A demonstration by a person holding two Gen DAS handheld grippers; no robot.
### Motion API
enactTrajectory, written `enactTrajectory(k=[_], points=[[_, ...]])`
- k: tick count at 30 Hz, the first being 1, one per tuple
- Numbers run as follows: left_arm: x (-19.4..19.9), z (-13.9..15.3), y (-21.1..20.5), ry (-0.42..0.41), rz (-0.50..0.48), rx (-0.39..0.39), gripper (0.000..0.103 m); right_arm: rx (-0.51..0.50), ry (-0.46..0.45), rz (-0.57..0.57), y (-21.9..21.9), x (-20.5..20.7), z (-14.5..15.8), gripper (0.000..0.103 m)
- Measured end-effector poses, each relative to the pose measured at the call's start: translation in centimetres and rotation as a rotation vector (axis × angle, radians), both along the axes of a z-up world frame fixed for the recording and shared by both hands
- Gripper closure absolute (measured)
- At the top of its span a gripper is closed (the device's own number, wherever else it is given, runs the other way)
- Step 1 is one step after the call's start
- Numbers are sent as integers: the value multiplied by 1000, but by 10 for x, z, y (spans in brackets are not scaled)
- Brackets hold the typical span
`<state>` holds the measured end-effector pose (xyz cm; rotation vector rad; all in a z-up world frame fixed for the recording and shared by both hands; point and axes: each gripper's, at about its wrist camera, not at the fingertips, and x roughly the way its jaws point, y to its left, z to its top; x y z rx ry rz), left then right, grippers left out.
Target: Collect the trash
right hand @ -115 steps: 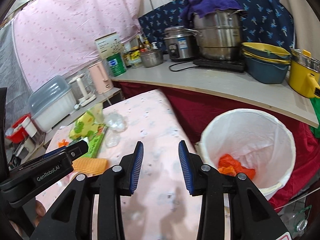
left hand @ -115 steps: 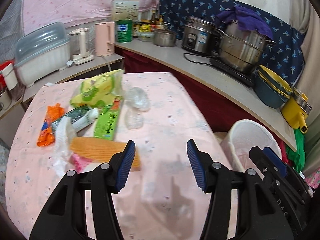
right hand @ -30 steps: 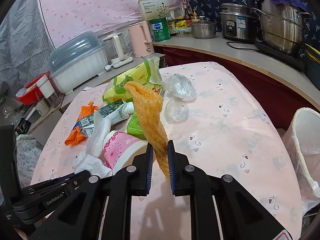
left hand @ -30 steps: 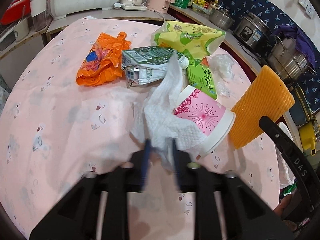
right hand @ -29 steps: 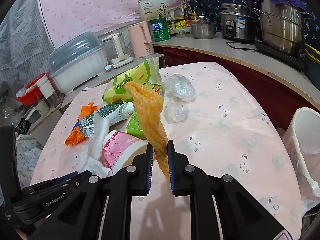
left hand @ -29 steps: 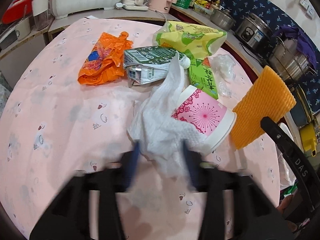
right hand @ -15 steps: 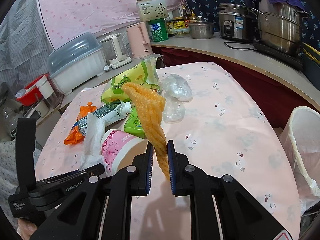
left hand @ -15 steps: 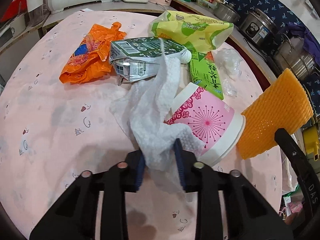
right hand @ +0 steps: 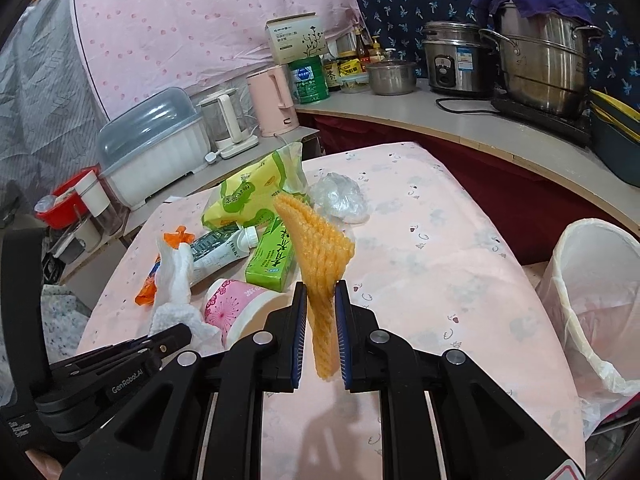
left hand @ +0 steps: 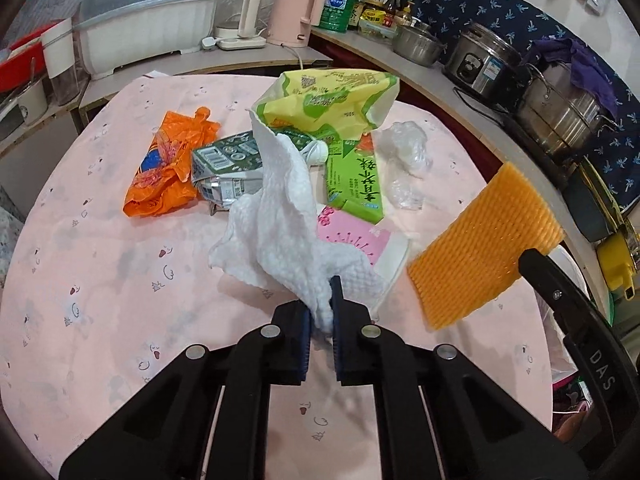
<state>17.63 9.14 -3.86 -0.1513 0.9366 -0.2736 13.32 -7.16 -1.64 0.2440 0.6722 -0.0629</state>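
White paper towel (left hand: 280, 220) is pinched in your left gripper (left hand: 320, 316); the jaws are pressed together on its lower corner, and the rest of the sheet hangs loose over the pink paper cup (left hand: 352, 236) at 12 o'clock from the claw. Your right gripper (right hand: 321, 312) is also closed on something: it squeezes the orange foam net (right hand: 320, 256), which stands up between the two fingers, lifted clear of the table (right hand: 440, 280).

So you have two pieces in hand, but neither one is yet in the trash bin (right hand: 592, 280), which waits beside the table at about 3 o'clock in the right view. Its inside is not visible from here, so I cannot tell what it holds.

Much is left, I judge. On the table lie the orange wrapper (left hand: 168, 168) at 10 o'clock, the green carton (left hand: 228, 164) at 11 o'clock, the yellow-green bag (left hand: 328, 104) at 12 o'clock, the green packet (left hand: 356, 180) and the clear plastic (left hand: 404, 148) at 1 o'clock, and also the cup. The task looks to be in its early half.
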Motion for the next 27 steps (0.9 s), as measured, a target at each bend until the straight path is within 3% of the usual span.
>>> enactTrajectory(k=[9, 16, 17, 18, 20, 27], points=[[-20, 34, -45, -69, -88, 0, 95, 6, -53, -49, -22, -27, 20, 90], [-34, 41, -75, -80, -142, 12, 95, 13, -60, -82, -46, -44, 24, 90], [-35, 40, -76, -78, -142, 14, 95, 25, -48, -88, -50, -44, 22, 85], [-36, 39, -76, -78, -142, 17, 95, 37, -35, -93, -52, -44, 19, 67], [-37, 37, -74, -77, -134, 25, 95, 73, -15, -107, -58, -44, 10, 43], [-26, 28, -57, -69, -90, 44, 95, 123, 90, -90, -62, -20, -32, 42]])
